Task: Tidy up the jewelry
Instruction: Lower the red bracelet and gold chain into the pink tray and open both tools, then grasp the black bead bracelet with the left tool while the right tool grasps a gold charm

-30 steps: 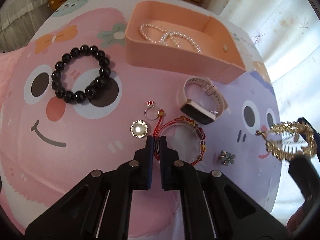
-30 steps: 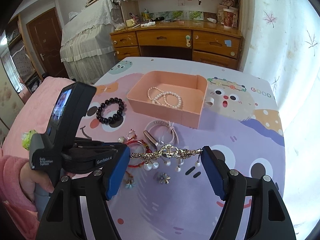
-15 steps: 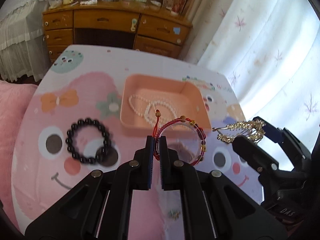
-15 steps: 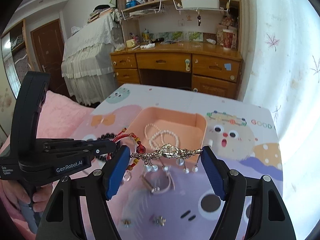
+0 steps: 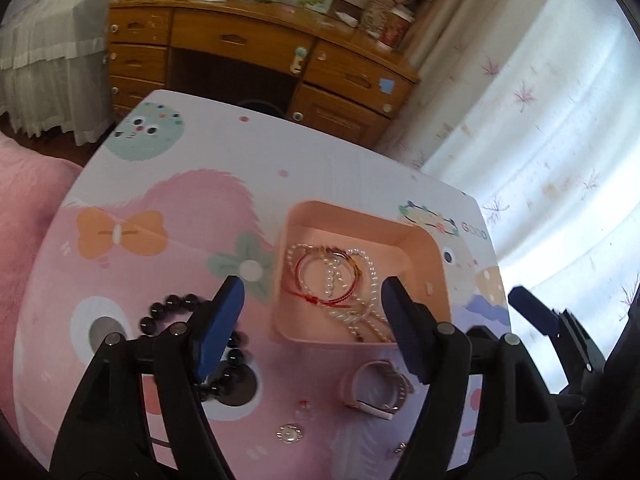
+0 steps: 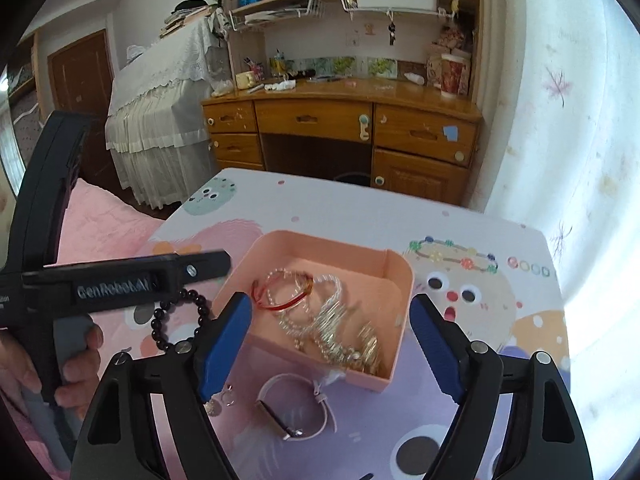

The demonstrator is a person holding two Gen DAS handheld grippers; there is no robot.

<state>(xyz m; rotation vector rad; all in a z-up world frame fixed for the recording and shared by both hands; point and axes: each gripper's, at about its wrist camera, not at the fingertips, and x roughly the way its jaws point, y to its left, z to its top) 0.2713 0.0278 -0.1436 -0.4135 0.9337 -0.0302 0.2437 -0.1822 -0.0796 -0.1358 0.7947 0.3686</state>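
Inside the open peach-pink rectangular plastic tray (image 5: 424, 256) (image 6: 396, 280), which sits on the cartoon-printed counter (image 5: 168, 184) (image 6: 360, 208), three pieces of jewelry lie together. A red beaded cord bracelet (image 5: 320, 280) (image 6: 284, 290) rests at the tray's far-left part, overlapping a white pearl strand necklace (image 5: 370, 272) (image 6: 332, 284). A gold chain bracelet with pearl drops (image 6: 352, 344) is heaped against the tray's near wall; motion blur hides its exact lie.

Outside the tray, a black round-bead bracelet (image 5: 168, 304) (image 6: 176, 320) lies on the counter to the tray's left, apart from it. A pale pink strap wristwatch (image 5: 376, 388) (image 6: 296, 412) lies just in front of the tray's near wall. A round silver brooch with a pearl centre (image 5: 289, 434) lies farther in front of the tray, near the counter's edge. A small silver ring (image 6: 228, 394) lies front-left of the tray.

Left gripper (image 5: 312, 322) (image 6: 120, 284): positioned above the tray's near-left corner, blue-padded fingers (image 5: 218, 320) wide apart, nothing between them. Right gripper (image 6: 330, 346) (image 5: 552, 328): positioned above the tray's near wall, blue-padded fingers (image 6: 226, 340) wide apart, nothing between them.

Behind the tray, beyond the counter, stands a wooden desk with drawers (image 5: 240, 52) (image 6: 340, 124).
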